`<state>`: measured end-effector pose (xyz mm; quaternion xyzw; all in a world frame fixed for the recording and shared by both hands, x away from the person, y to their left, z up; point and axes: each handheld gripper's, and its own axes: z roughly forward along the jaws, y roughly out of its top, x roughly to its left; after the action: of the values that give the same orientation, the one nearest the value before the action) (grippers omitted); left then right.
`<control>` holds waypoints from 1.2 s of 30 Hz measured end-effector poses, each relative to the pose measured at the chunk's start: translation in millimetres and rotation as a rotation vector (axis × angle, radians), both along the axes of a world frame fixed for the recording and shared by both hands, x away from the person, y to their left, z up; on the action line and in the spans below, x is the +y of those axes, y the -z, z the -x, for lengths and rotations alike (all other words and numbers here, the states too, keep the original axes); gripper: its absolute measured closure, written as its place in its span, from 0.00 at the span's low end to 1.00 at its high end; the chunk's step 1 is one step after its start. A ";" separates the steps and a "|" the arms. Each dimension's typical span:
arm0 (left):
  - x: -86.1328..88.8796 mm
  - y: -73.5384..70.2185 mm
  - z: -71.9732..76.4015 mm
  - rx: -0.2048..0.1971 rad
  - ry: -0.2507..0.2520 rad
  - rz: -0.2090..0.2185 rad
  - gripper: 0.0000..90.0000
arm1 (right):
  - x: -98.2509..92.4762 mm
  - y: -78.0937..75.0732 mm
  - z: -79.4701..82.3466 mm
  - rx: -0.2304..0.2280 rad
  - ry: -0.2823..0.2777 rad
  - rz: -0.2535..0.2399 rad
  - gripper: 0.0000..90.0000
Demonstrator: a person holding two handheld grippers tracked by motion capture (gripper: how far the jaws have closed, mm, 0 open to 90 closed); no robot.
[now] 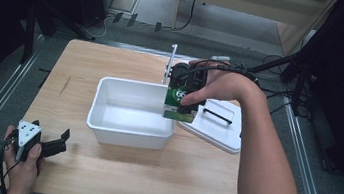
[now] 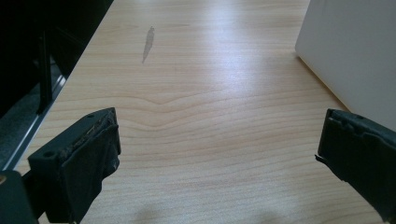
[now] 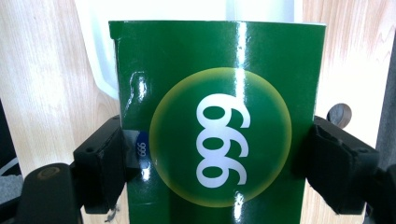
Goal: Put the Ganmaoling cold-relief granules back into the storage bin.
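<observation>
green box (image 3: 219,116) | front circle: "666" in white | side: small "666" on blue

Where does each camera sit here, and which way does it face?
High view: above the near table edge, looking forward and down; both forearms, left gripper.
Left gripper view: on that gripper, facing along the table; open fingers.
Right gripper view: on the right gripper, facing its fingers, clamped on the green box.
Shared: the white bin in the high and left gripper views.

A glossy green box (image 3: 219,126) with a white "999" roundel hangs upright over the white tub's (image 1: 127,134) right rim.
</observation>
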<state>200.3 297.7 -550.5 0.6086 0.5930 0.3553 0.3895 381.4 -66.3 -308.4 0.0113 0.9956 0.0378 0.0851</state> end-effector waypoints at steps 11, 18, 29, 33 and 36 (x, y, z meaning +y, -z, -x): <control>0.2 0.1 -0.4 -0.002 -0.001 0.003 0.00 | 25.2 5.5 -3.1 0.017 -0.018 -0.003 0.19; 0.7 -0.1 -0.2 0.000 0.000 0.003 0.00 | 36.6 7.6 -6.1 0.021 -0.033 0.001 0.19; 0.4 -0.1 -0.2 0.000 0.001 0.003 0.00 | 50.5 12.7 -4.5 0.013 -0.058 0.003 0.19; 0.2 0.0 -0.2 -0.003 0.000 0.002 0.00 | 54.5 14.7 -3.9 0.008 -0.060 0.009 0.19; 0.3 0.0 -0.3 -0.003 0.000 0.002 0.00 | 57.5 17.4 -3.5 0.005 -0.070 0.009 0.18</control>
<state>200.6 298.0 -550.6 0.6076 0.5929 0.3558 0.3908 384.9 -8.8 -325.7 -0.0238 0.9957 0.0364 0.0814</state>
